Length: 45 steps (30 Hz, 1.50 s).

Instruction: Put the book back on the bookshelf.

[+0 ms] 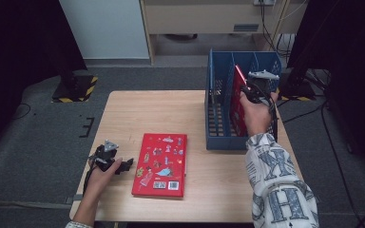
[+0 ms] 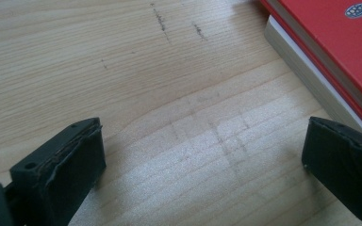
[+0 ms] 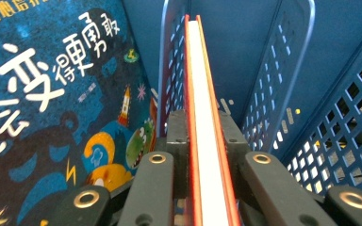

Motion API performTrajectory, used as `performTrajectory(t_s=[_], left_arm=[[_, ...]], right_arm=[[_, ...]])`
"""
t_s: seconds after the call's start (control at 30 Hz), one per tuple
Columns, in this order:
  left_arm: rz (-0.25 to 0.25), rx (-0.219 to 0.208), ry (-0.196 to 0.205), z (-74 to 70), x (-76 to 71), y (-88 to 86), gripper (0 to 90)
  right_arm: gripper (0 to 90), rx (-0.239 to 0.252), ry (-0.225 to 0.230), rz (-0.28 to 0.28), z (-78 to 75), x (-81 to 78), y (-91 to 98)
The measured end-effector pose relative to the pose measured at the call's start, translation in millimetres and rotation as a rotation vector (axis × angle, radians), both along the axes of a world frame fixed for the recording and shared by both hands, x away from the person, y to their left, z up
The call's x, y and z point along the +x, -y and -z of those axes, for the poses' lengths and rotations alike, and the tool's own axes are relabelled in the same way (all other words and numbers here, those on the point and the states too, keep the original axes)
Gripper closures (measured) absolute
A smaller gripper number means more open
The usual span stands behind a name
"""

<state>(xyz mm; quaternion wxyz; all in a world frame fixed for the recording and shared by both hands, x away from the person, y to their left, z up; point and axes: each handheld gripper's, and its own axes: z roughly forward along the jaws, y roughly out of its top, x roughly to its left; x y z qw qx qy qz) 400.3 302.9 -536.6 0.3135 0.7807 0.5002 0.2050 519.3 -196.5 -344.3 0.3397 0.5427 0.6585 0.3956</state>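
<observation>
Firmly clamped: right gripper (image 3: 206, 155) jaws pinch thin red-covered book (image 3: 202, 94) by fore-edge, one pad each cover, book upright on edge inside blue slotted basket (image 1: 218, 118), at 1 o'clock on table (image 1: 138, 109). Blue picture book (image 3: 52, 117) stands in neighbouring slot, at 9 o'clock of held book. Left gripper (image 2: 202, 165) jaws wide apart, nothing between, over bare wood at 7 o'clock; second red book (image 1: 160, 164) lies flat just beside, at 3 o'clock of it.

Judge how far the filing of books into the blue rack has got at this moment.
Done: a blue-covered book already stands in the blue rack. In hand: the right gripper clamps a thin red book upright inside it. Left: the red book lying flat beside the open left gripper.
</observation>
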Motion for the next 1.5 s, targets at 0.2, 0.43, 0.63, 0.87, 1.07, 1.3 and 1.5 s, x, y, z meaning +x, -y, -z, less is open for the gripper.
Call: performTrajectory(t_s=[0.2, 0.43, 0.63, 0.87, 1.07, 1.3, 1.5], left_arm=[[-0.001, 0.000, 0.000, 0.0, 0.0, 0.0, 0.0], [-0.002, -0.006, 0.002, 0.3, 0.2, 0.6, 0.0], [-0.001, -0.009, 0.003, 0.4, 0.5, 1.1, 0.0], [0.003, -0.006, 0.004, 0.2, 0.7, 1.1, 0.0], [0.005, -0.006, 0.004, 0.2, 0.9, 1.2, 0.0], [0.007, -0.006, 0.005, 0.3, 1.0, 1.4, 0.0], [0.008, -0.006, 0.005, 0.3, 1.1, 1.5, 0.0]], right_arm=[[79.1, -0.004, 0.006, 0.019, 1.5, 7.4, -2.0], [79.1, -0.034, 0.014, 0.045, 5.4, 14.9, -4.1], [79.1, -0.052, 0.017, 0.057, 5.6, 20.7, -8.1], [79.0, -0.068, 0.006, 0.068, 3.4, 29.9, -13.1], [78.9, -0.077, 0.007, 0.074, 4.7, 33.7, -19.4], [78.7, -0.083, 0.012, 0.076, 6.4, 33.6, -23.8], [76.2, -0.080, 0.014, 0.074, 7.1, 32.5, -28.3]])
